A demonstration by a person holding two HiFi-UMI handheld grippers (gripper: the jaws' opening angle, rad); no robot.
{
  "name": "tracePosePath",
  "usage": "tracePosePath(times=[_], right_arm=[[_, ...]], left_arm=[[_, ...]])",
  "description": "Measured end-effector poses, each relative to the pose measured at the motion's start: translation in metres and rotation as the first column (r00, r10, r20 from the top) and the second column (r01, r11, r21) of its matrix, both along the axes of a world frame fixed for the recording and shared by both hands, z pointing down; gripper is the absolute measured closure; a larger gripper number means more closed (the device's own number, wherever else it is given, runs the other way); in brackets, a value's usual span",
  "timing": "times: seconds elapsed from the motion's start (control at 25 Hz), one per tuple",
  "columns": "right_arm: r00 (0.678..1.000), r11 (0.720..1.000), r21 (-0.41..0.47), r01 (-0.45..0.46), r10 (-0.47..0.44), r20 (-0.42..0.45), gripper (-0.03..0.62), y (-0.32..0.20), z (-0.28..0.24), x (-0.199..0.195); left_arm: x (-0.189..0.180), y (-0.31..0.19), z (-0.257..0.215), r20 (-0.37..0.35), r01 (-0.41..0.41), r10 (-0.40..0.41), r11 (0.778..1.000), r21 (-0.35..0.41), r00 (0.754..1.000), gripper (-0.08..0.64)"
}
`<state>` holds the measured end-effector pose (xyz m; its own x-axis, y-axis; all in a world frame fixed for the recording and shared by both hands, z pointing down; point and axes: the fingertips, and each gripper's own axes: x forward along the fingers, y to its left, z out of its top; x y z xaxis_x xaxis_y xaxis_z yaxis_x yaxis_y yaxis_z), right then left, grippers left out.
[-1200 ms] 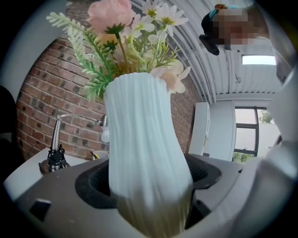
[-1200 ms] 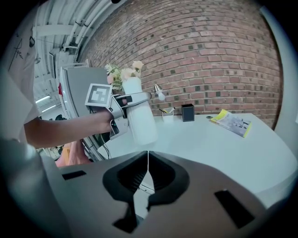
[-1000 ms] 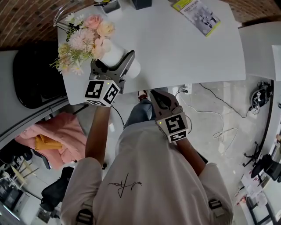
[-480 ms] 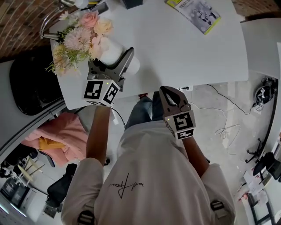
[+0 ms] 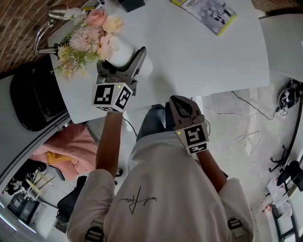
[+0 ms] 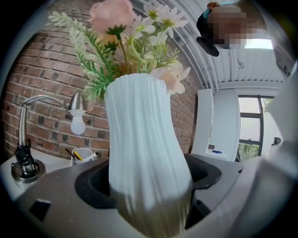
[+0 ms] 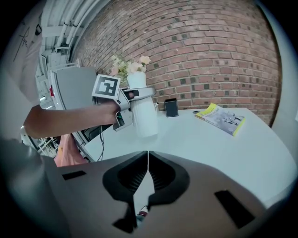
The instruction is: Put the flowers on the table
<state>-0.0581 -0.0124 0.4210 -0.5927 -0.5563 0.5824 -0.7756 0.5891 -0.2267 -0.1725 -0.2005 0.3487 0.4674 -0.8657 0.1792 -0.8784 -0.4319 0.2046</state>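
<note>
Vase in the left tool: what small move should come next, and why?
Probably lower the vase straight down onto the table. The left tool grips it upright, flowers on top, over the table near its edge. Whether its base already rests there isn't clear. The right tool is shut and empty, so it plays no part.

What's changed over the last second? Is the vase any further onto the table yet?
The left gripper has carried the white vase of flowers further in over the table, away from its near edge; whether it has touched down is unclear. The right gripper drifted slightly rightward. Unchanged: the left grip on the vase, the right jaws shut and empty, the booklet.
</note>
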Motion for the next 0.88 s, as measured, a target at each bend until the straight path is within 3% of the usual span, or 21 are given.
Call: tracePosePath(times=[0.48,0.88], right_arm=[[0.999,0.999,-0.019,-0.047,0.047,-0.007,0.565,-0.019,0.019,0.026],[0.995,0.992,-0.073,-0.104,0.104,-0.014,0.566,-0.051,0.038,0.060]], left_arm=[[0.028,-0.040,0.017,-0.001,0.000,0.000,1.000,0.011,1.000,0.112],[0.067,-0.089,0.039,0.039,-0.011,0.011,1.000,0.006,0.999,0.112]])
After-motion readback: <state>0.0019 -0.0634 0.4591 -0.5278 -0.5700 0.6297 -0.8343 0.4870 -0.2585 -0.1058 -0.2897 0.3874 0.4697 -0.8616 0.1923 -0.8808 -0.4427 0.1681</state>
